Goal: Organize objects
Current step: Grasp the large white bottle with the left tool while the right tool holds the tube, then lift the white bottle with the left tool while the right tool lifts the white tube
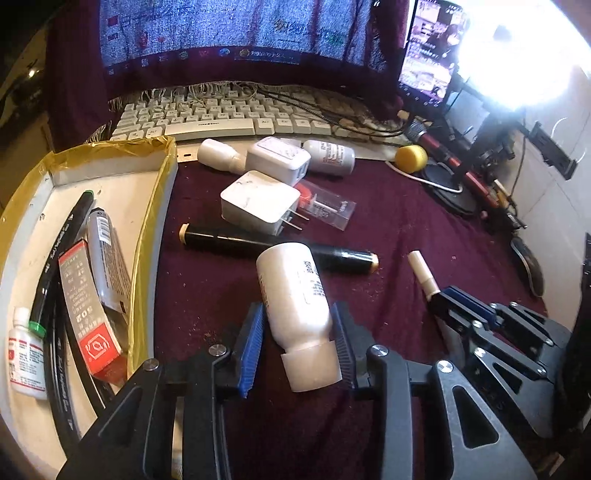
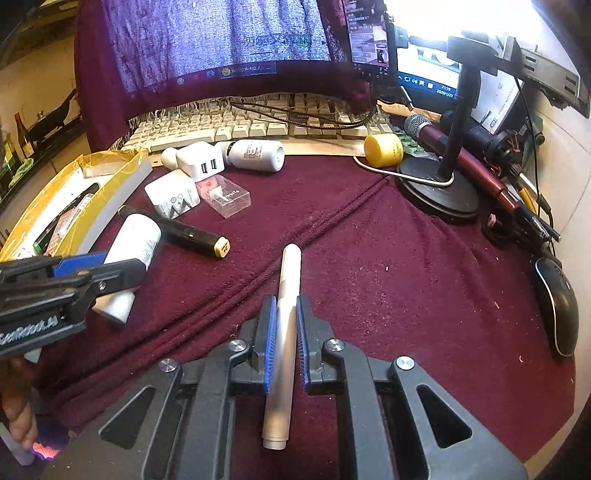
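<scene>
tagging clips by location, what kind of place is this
Most likely a home or streaming computer desk: a keyboard under a cloth-draped monitor, a mouse, and a microphone by a stand. A maroon cloth covers the desktop.

Bottle (image 1: 295, 291) lies across marker (image 1: 221, 236), right of box (image 1: 162, 192).

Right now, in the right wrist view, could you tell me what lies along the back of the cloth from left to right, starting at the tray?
Tray → double-port charger → white bottle → yellow cap → microphone.
</scene>
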{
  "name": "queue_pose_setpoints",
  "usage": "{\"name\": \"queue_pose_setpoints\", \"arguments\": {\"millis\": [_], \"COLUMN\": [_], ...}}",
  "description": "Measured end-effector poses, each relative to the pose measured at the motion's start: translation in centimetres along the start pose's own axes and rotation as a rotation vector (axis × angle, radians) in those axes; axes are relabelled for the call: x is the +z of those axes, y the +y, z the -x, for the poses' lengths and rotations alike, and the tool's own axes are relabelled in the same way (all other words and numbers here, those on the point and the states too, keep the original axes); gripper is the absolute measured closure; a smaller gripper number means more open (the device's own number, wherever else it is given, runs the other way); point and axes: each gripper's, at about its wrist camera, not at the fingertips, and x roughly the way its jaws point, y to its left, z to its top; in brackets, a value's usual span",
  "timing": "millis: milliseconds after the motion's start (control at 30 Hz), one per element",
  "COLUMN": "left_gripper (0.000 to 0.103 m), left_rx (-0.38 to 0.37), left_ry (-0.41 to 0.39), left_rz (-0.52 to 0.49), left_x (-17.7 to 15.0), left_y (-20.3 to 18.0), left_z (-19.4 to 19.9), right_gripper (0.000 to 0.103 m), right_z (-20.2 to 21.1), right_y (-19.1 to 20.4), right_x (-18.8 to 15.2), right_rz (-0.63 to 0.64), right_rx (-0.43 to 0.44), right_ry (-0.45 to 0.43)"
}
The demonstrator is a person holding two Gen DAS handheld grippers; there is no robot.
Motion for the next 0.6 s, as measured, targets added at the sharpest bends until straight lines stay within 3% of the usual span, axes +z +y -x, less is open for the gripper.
{"name": "queue_pose_setpoints", "arguments": {"millis": [333,600], "left_gripper": [0.071,0.071], "left_rx": [-0.141,-0.173], "left_ry": [-0.036,-0.026], "left_rz": [0.044,0.08], "left_x": [-0.9,-1.1], "left_y": [0.8,1.4], "left_z": [1.6,2.1], "right_gripper": [0.095,0.095], "right_z": [0.4,1.0], "right_y": [0.9,2.4], "right_x": [0.0,0.2], "right_rz": [0.006,0.04], "right_rx": [0.073,0.076], "right_ry": [0.004,-0.001]}}
